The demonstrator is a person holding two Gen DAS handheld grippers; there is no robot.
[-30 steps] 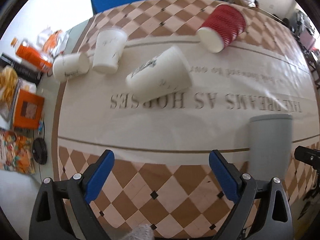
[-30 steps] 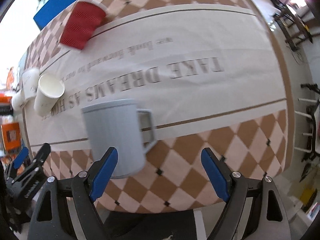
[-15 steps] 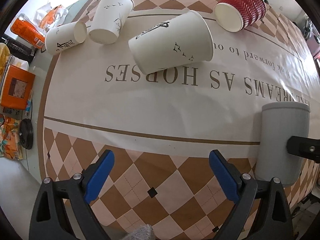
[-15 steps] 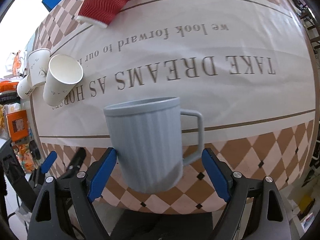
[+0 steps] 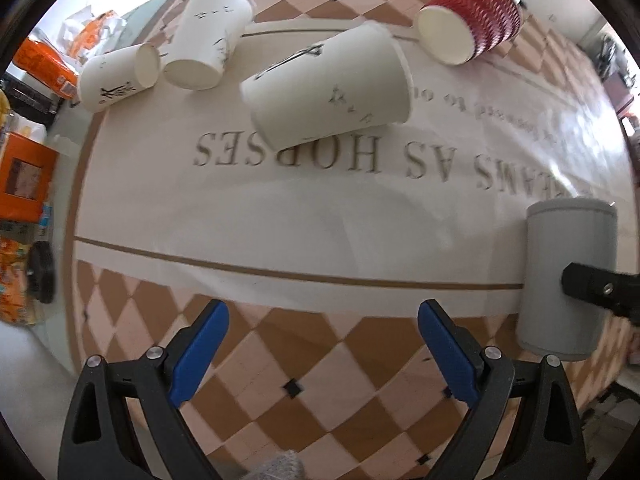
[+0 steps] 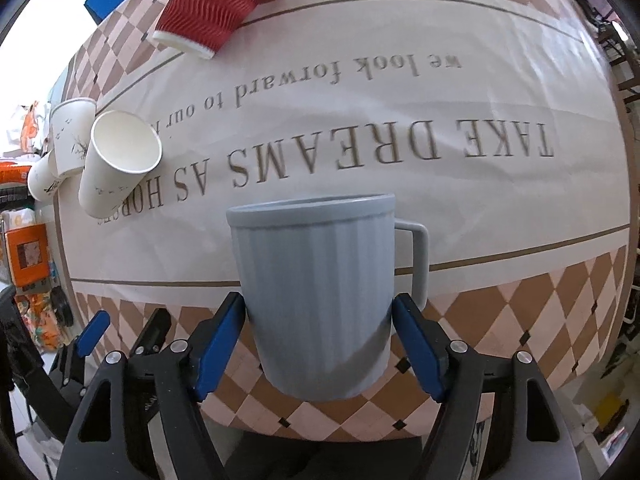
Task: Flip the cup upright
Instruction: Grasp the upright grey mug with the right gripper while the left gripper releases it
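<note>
A grey ribbed mug [image 6: 320, 296] with a handle on its right stands mouth up near the table's front edge. My right gripper [image 6: 320, 340] is shut on the mug's body, blue pads pressed on both sides. The mug also shows at the right edge of the left wrist view [image 5: 564, 276], with a black finger across it. My left gripper [image 5: 320, 348] is open and empty above the checkered border, left of the mug. A large white paper cup [image 5: 328, 84] lies on its side ahead of it.
A red ribbed paper cup [image 5: 472, 20] lies on its side at the back. Two more white paper cups [image 5: 208, 40] [image 5: 116, 76] lie at the back left. Orange packets and boxes [image 5: 24, 172] crowd the left table edge. The tablecloth [image 6: 400, 112] carries printed lettering.
My right gripper has closed its jaws onto the grey mug, which has come nearer in its view. The left gripper has shifted a little and stayed open.
</note>
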